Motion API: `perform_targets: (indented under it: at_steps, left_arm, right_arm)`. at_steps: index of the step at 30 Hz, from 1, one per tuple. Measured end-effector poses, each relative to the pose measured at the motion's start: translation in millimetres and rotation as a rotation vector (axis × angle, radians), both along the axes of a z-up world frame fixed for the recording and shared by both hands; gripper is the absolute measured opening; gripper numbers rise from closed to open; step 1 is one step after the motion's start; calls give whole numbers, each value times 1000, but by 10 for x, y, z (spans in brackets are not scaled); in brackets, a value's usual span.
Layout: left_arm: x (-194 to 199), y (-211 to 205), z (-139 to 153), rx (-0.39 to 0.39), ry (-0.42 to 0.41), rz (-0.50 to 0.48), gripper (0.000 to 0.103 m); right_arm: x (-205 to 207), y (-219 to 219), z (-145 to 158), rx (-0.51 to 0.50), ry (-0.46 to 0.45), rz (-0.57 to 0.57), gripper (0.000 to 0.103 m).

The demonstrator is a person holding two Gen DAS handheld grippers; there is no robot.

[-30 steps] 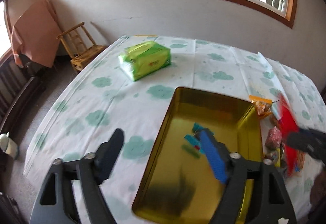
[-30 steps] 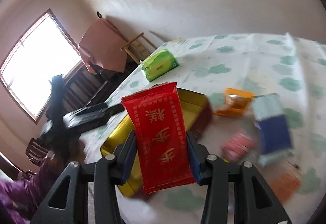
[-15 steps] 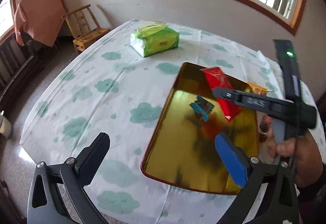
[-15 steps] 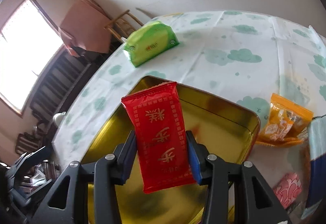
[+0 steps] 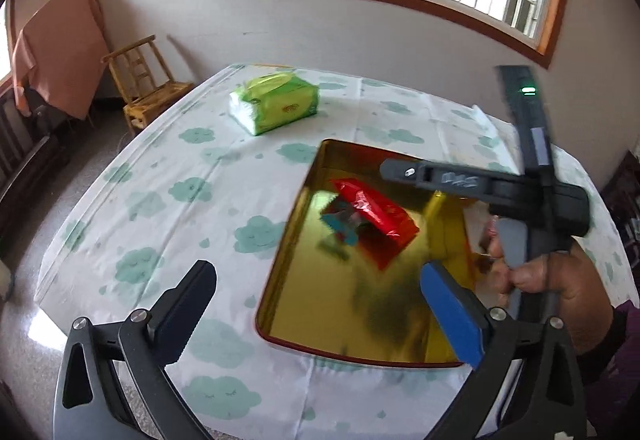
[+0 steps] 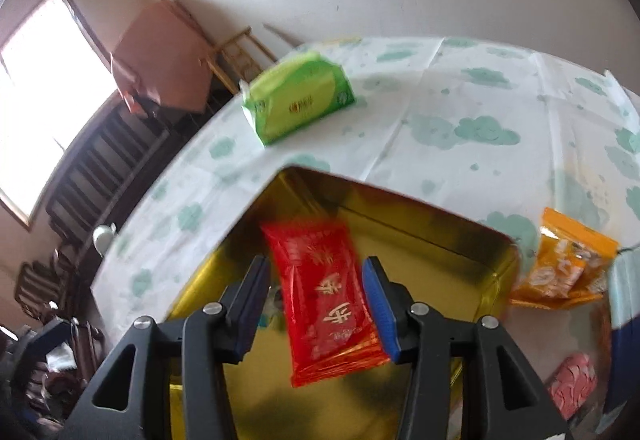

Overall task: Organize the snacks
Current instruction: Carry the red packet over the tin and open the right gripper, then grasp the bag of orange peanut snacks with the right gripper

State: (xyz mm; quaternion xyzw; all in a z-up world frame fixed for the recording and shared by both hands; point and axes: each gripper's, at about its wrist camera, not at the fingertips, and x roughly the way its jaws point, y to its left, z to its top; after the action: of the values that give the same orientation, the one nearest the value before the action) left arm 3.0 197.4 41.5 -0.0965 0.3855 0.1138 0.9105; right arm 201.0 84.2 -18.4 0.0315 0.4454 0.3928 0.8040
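- Red snack packet (image 6: 328, 292) with gold characters sitting between right tool (image 6: 320, 304) fingers, over the gold tin tray (image 6: 440, 224); blurred.
- Right tool jaws spread a bit wider than the packet, small gaps either side; looks released, not pinched.
- Same red snack packet (image 5: 374, 218) in left wrist view, tilted over the tray interior, partly on top of a small teal-wrapped snack (image 5: 340, 224); whether resting on the tray floor or just above it, cannot tell.
- Gold tin tray (image 5: 288, 272) on the counter (image 5: 192, 176), rectangular, reflective inside, dark red rim edge.
- Left tool (image 5: 316, 312) wide open, gripping nothing, hovering at the tray's near edge; black finger over the cloth, blue-padded finger over the tray.
- Right tool body and holding hand (image 5: 560, 280) seen at right of left wrist view, reaching in over the tray's far right side; green light lit on its upright part.
- Orange snack bag (image 6: 560, 268) on the counter just beside the tray's right corner, outside it.
- Pink patterned packet (image 6: 572, 384) lower right, outside the tray; blue-and-white pack (image 6: 624, 340) at the right frame edge, mostly cut off.
- Green tissue pack (image 5: 276, 104) at the counter's far side, well apart from the tray.
- White cloth with teal cloud print covering the counter.
- Wooden chair (image 5: 144, 88) by the wall, beyond the counter.
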Motion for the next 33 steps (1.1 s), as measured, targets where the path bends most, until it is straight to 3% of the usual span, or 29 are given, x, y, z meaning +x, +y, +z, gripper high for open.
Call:
perform_targets:
  at_steps: [3,6,10,13,16,19,20,21,23,26,28,33]
  left_arm:
    - [4,-101,32,5,0,-50,100]
    - [25,-260,67,4,20,-126,100]
    - [100,-496,87,-17,55,-236,100]
    - [174,-729,82,-85,82,-344,99]
    - [288,-1038,26,-157,133,-466,99]
    - [430,-1423,-94,-178,174,-582,95]
    - [491,-1565,-145,-154,187,-617,87]
    - [545,-1673,-192,-128,205,-643,71]
    - [727,-1920,-340,-69,269,-687,49]
    - [907,-2119,-560,-46,337,-726,50]
    - [1009,-2193,-688,-86,374,-773,51]
    - [1187,-2296,-857,-62,397,-750,53]
  right_arm:
    - [-196,-494,163,92,-30,-62,49]
    - [-482,-1157,201,91,-95,-152,49]
    - [-774,-2078,108,-80,-211,-297,49]
    - [-833,-2699,-103,-292,-253,-401,49]
    - [-865,-3223,-248,-315,-217,-490,49]
    - [-879,-3495,-327,-315,-207,-552,49]
    - [-880,-3549,-344,-301,-199,-565,49]
    - [-881,-3596,-365,-282,-191,-572,49]
    - [-876,-3606,-407,-270,-187,-567,49]
    - [-891,-3605,-480,-257,-182,-539,49]
    - [-912,-3588,-465,-241,-206,-531,49]
    - [-906,-3589,-488,-198,-194,-520,49]
